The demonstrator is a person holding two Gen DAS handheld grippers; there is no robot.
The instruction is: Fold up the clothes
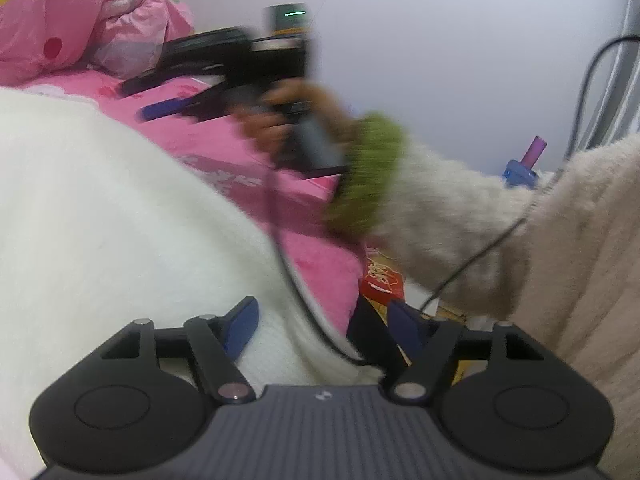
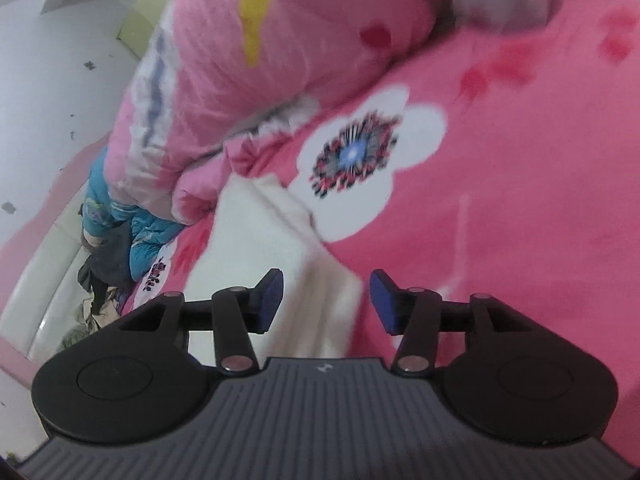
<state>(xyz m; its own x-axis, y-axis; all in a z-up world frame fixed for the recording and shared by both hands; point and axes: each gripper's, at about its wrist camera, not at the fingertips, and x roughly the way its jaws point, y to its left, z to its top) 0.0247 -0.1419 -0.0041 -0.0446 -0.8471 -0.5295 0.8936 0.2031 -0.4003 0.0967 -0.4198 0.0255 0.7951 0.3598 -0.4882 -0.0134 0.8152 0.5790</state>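
Observation:
A white fluffy garment (image 1: pixel 100 220) lies on the pink bed and fills the left of the left wrist view. Its near edge runs between the fingers of my left gripper (image 1: pixel 322 328), whose jaws stand wide; the right pad is clear of the cloth. In the right wrist view the same garment (image 2: pixel 260 248) shows as a folded white slab below my right gripper (image 2: pixel 326 300), which is open and holds nothing. The right gripper (image 1: pixel 132 102) also appears blurred above the bed, held by a hand (image 1: pixel 264 120) in a green-cuffed cream sleeve.
A bunched pink quilt (image 2: pixel 248 80) lies at the bed's far end. The pink sheet (image 2: pixel 520 160) has a white flower print. Blue and dark clothes (image 2: pixel 120 240) are piled by the bed's edge. A black cable (image 1: pixel 288 272) crosses the garment's edge. A red packet (image 1: pixel 380 280) lies below the bed.

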